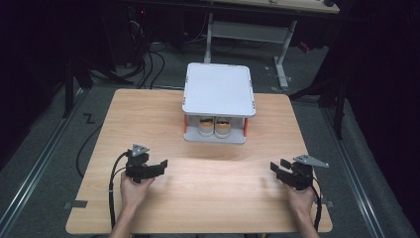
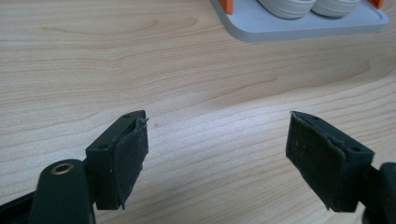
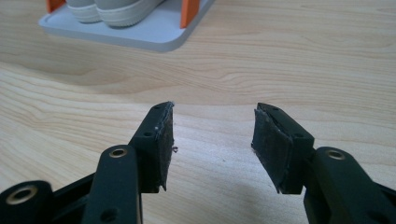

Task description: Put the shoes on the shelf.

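From the high view, a wooden table carries a small grey rack at its far middle, with a pair of shoes side by side on the lower shelf under the flat top. The left gripper rests near the front left and the right gripper near the front right, both well apart from the rack and both empty. In the left gripper view, the jaws stand wide apart over bare wood, the shoes' pale soles far ahead between orange posts. In the right gripper view, the jaws gape less widely, holding nothing. The shoes look light, soft-sided and sturdy; the heel or collar seems the best hold.
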### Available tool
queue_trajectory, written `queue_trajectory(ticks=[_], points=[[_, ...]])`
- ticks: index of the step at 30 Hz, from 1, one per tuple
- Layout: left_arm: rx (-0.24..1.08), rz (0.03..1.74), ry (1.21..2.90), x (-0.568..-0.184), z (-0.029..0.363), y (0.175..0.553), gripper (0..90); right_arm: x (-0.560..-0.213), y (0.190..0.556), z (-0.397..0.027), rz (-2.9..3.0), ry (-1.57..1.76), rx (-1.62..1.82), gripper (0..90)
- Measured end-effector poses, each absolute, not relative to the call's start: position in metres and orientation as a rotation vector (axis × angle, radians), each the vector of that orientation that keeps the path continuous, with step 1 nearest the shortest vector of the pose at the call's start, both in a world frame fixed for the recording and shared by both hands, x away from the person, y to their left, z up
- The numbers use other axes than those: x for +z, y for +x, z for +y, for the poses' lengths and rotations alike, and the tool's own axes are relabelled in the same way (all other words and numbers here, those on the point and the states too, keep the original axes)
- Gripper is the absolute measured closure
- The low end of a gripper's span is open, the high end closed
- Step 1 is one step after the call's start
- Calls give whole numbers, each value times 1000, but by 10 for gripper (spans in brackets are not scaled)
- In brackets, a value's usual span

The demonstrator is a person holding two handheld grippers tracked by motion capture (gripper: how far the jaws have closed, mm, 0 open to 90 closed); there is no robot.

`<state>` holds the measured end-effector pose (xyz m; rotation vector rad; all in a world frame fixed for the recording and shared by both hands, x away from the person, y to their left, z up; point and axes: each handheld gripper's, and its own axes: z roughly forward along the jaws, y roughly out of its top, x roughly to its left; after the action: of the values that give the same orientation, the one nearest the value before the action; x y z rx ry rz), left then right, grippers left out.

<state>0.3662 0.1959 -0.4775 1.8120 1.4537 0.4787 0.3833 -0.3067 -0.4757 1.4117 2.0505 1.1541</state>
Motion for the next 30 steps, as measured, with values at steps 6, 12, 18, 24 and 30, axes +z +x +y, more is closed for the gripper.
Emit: queue_trajectory(ticks=[6, 12, 18, 24, 30], points=[[506, 1477, 1820, -486, 196, 369, 216, -485, 388, -305, 2058, 1423, 1099, 471], [560, 1500, 1817, -492, 197, 371, 224, -492, 392, -304, 2066, 1426, 1042, 461], [595, 1518, 1836, -497, 198, 375, 223, -495, 395, -303, 2060, 1430, 1009, 448], [626, 1510, 1873, -500, 193, 376, 221, -497, 396, -302, 2056, 1435, 988, 443], [621, 1525, 1877, -503, 193, 378, 219, -500, 398, -301, 2069, 1434, 959, 432]])
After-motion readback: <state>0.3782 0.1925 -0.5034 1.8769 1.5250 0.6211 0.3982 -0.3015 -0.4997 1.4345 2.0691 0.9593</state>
